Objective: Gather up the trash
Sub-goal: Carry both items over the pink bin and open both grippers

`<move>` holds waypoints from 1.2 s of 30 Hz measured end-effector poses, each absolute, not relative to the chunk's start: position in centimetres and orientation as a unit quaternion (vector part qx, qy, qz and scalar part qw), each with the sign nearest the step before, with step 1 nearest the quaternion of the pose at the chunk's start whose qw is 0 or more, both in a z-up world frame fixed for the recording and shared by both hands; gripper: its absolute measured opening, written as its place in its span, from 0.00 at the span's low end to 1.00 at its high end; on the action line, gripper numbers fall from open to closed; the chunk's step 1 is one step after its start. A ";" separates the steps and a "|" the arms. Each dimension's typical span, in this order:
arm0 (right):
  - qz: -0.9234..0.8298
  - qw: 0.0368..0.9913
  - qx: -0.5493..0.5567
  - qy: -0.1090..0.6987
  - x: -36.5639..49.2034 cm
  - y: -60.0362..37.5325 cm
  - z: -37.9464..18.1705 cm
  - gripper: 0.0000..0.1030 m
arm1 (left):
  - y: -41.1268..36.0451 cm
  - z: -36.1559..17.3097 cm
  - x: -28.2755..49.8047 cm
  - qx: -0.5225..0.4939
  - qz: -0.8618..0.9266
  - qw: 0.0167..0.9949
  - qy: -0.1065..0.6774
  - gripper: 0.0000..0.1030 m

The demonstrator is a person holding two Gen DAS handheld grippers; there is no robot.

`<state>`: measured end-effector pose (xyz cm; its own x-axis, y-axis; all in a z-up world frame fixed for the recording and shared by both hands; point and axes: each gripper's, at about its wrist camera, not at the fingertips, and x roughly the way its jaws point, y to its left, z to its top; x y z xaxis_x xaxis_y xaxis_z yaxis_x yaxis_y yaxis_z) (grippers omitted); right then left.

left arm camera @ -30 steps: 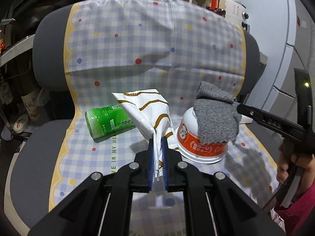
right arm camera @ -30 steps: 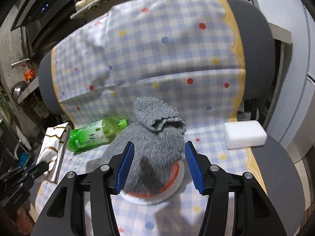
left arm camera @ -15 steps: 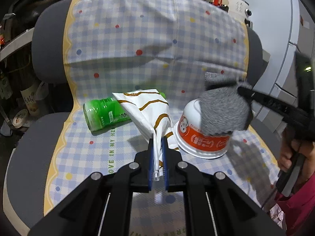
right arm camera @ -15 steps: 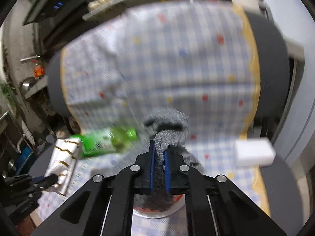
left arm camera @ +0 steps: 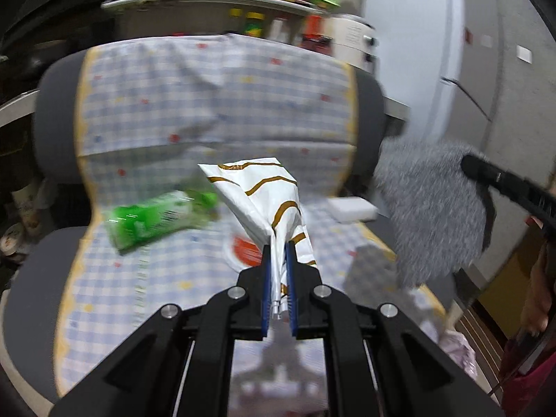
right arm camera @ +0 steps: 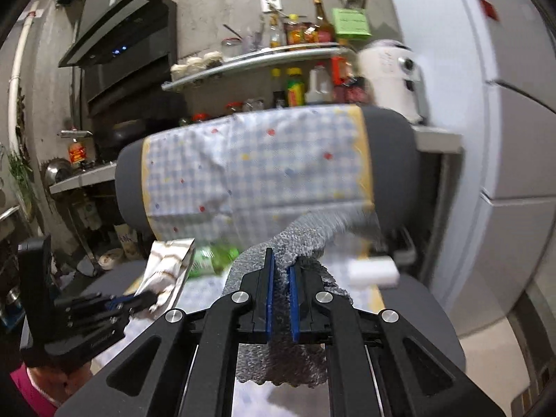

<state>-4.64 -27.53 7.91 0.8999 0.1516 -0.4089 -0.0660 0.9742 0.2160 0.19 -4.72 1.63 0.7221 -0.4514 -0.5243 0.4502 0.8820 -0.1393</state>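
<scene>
Left wrist view: left gripper [left arm camera: 279, 274] clamped on white brown-striped wrapper [left arm camera: 264, 194], raised over chair seat [left arm camera: 38, 267]. Green bottle [left arm camera: 156, 219] lying near seat's left edge. Right gripper [right arm camera: 280, 274] clamped on grey sock [right arm camera: 295, 239], off right edge. White block [left arm camera: 352, 208] at back right corner.

So there's a chair [left arm camera: 45, 278] with a cloth [left arm camera: 215, 104] draped down its back and over the seat. On the seat, the bottle [left arm camera: 156, 217] lies on its side toward the left edge, the cup [left arm camera: 245, 250] sits about mid-seat, and the sponge [left arm camera: 352, 208] is at the right edge near the backrest. The bag [left arm camera: 264, 194] hangs above the cup, in front of the bottle's cap end. The sock [left arm camera: 434, 215] is up off the seat, out past its right edge. Behind the chair there's a shelf [right arm camera: 250, 60] with bottles on it.
</scene>
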 end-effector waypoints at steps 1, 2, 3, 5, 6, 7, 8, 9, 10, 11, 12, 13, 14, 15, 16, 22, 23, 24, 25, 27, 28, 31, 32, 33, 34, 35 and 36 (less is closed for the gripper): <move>0.048 0.969 0.098 0.222 -5.6 -27.9 7.3 0.08 | -5.8 1.2 -0.4 0.003 -0.257 0.924 0.284 0.06; 0.034 0.968 0.095 0.228 -6.8 -28.5 6.5 0.08 | -7.0 0.9 -0.9 0.009 -0.270 0.919 0.287 0.06; 0.025 0.967 0.095 0.234 -7.6 -29.0 5.9 0.08 | -8.0 0.5 -1.5 0.014 -0.284 0.914 0.289 0.06; 0.012 0.964 0.102 0.244 -9.3 -30.0 4.7 0.08 | -10.5 -0.5 -2.9 0.028 -0.316 0.903 0.290 0.06; 0.002 0.963 0.102 0.248 -10.1 -30.5 4.2 0.08 | -11.3 -0.9 -3.4 0.032 -0.327 0.899 0.289 0.06; -0.011 0.962 0.102 0.251 -10.9 -31.0 3.5 0.08 | -12.5 -1.4 -4.0 0.037 -0.344 0.893 0.289 0.06; -0.025 0.961 0.106 0.255 -12.0 -31.7 2.9 0.08 | -13.4 -1.8 -4.6 0.041 -0.356 0.887 0.290 0.06; -0.035 0.959 0.112 0.258 -12.8 -32.3 2.4 0.08 | -14.3 -2.3 -5.1 0.045 -0.368 0.882 0.290 0.06; -0.050 0.957 0.119 0.261 -14.0 -33.1 1.9 0.08 | -15.4 -2.8 -5.7 0.050 -0.382 0.875 0.291 0.06; -0.064 0.955 0.122 0.263 -15.0 -33.7 1.6 0.08 | -16.3 -3.1 -6.1 0.054 -0.393 0.870 0.292 0.06; -0.078 0.953 0.124 0.266 -15.9 -34.3 1.3 0.08 | -17.2 -3.4 -6.6 0.056 -0.402 0.865 0.294 0.06; -0.092 0.950 0.125 0.270 -16.8 -34.9 0.9 0.08 | -18.1 -3.7 -7.1 0.059 -0.413 0.859 0.296 0.06; -0.111 0.947 0.125 0.276 -17.8 -35.6 0.6 0.08 | -18.9 -3.8 -7.6 0.062 -0.423 0.854 0.297 0.06; -0.129 0.943 0.124 0.281 -18.8 -36.1 0.2 0.08 | -19.6 -3.9 -8.1 0.067 -0.431 0.850 0.297 0.06; -0.148 0.938 0.123 0.288 -19.6 -36.7 -0.2 0.08 | -20.5 -4.1 -8.7 0.074 -0.440 0.845 0.295 0.06; -0.226 0.907 0.151 0.321 -24.7 -40.4 -3.1 0.09 | -24.1 -4.2 -11.6 0.102 -0.479 0.824 0.286 0.06; -0.235 0.901 0.157 0.328 -25.3 -41.0 -3.8 0.09 | -24.6 -4.2 -11.8 0.105 -0.482 0.821 0.287 0.06; -0.241 0.897 0.162 0.334 -25.6 -41.4 -4.4 0.10 | -24.9 -4.2 -12.2 0.108 -0.485 0.819 0.286 0.06; -0.248 0.891 0.168 0.342 -26.0 -42.0 -5.2 0.12 | -25.3 -4.2 -12.6 0.112 -0.488 0.817 0.286 0.06; -0.260 0.882 0.172 0.354 -26.2 -42.8 -6.5 0.12 | -26.0 -4.4 -13.1 0.119 -0.492 0.813 0.287 0.06; -0.263 0.879 0.174 0.359 -26.2 -43.0 -7.1 0.12 | -26.2 -4.5 -13.3 0.121 -0.492 0.813 0.287 0.06; -0.271 0.863 0.193 0.379 -26.1 -44.3 -9.5 0.18 | -26.6 -4.8 -13.8 0.129 -0.492 0.810 0.292 0.06; -0.273 0.859 0.198 0.386 -25.9 -44.5 -10.1 0.19 | -26.6 -4.8 -13.8 0.130 -0.491 0.810 0.293 0.06; -0.274 0.854 0.203 0.392 -25.7 -44.8 -10.6 0.24 | -26.6 -4.9 -13.8 0.131 -0.489 0.810 0.294 0.06; -0.276 0.851 0.209 0.396 -25.6 -45.1 -11.2 0.30 | -26.6 -5.0 -13.7 0.132 -0.488 0.810 0.296 0.06; -0.279 0.845 0.214 0.402 -25.5 -45.3 -11.7 0.33 | -26.5 -5.0 -13.7 0.133 -0.487 0.811 0.296 0.06; -0.282 0.843 0.216 0.405 -25.4 -45.4 -12.0 0.34 | -26.6 -5.0 -13.6 0.133 -0.486 0.811 0.296 0.06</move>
<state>-25.43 -45.42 -11.96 0.5138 -0.3008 -0.8034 0.6495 0.7482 0.1353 -13.63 -26.57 -5.00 0.3517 -0.7098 -0.6103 0.8675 0.4921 -0.0724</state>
